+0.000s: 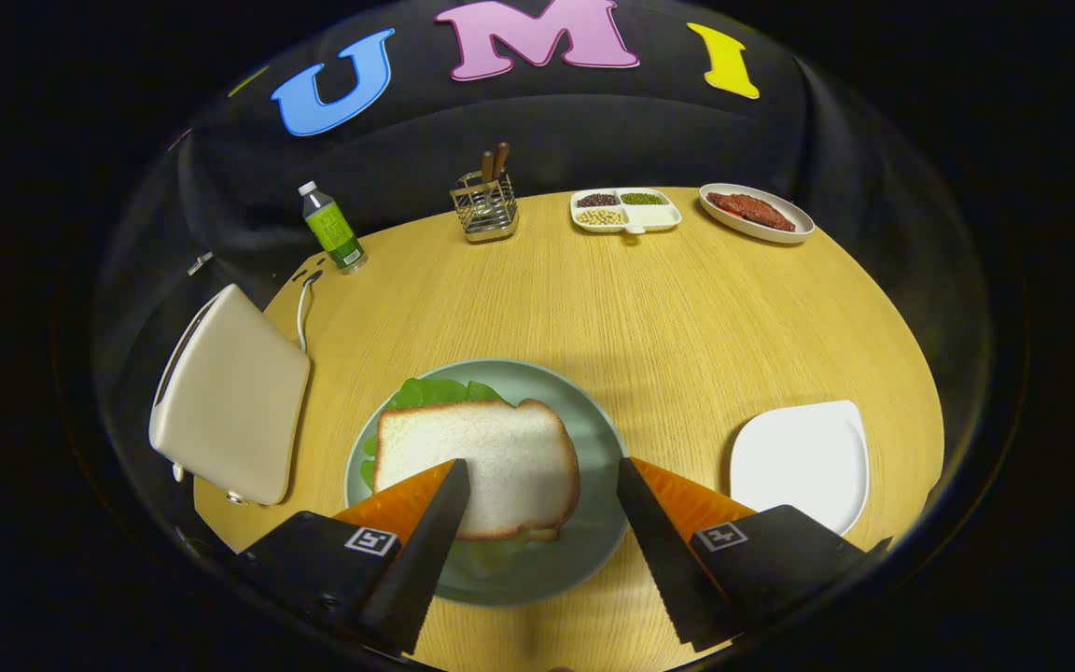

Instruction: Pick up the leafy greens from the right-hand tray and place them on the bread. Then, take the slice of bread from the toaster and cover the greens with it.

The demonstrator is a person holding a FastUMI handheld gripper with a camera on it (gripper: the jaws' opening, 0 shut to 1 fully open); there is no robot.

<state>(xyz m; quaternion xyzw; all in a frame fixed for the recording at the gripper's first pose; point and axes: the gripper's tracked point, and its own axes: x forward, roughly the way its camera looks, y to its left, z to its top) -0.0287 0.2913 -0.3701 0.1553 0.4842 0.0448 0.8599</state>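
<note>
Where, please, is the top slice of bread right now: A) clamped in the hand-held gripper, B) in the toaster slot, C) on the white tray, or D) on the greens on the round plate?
D: the bread slice lies over the leafy greens on the plate, between the open fingers of the hand-held gripper.

gripper (pixel 537 476) fingers — serrated edges, square tags, spread apart

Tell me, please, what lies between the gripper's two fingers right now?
In the gripper view, the open gripper has the top bread slice between its fingers, untouched, lying over the leafy greens on the green plate.
</note>
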